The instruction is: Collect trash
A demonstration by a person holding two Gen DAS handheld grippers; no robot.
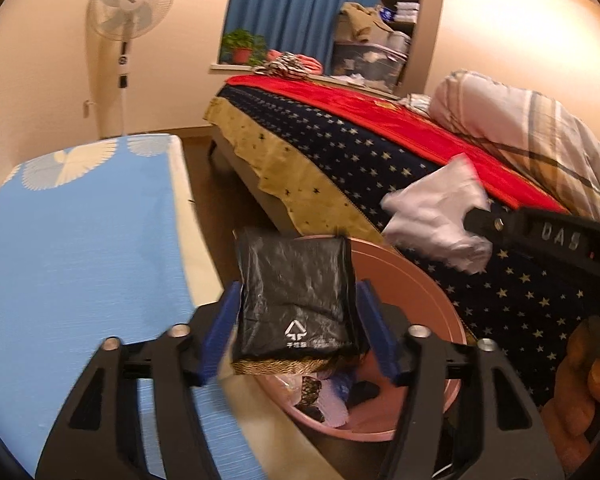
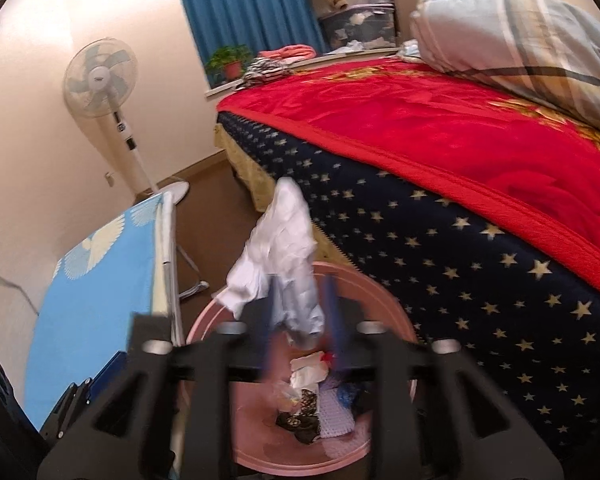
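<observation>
My left gripper (image 1: 298, 312) is shut on a black plastic packet (image 1: 296, 296) with a white recycling mark, held above the pink bin (image 1: 428, 288). My right gripper (image 2: 300, 304) is shut on a crumpled white tissue (image 2: 280, 248), held above the same pink bin (image 2: 384, 308). The right gripper with the tissue (image 1: 436, 220) also shows in the left wrist view, to the right over the bed's side. The bin holds several scraps of wrappers and paper (image 2: 312, 396).
A bed with a starred navy cover (image 2: 460, 264) and red blanket (image 2: 420, 128) stands right of the bin. A blue-topped ironing board (image 1: 72, 240) stands to the left. A standing fan (image 1: 128, 20) and a potted plant (image 1: 242, 46) are at the back.
</observation>
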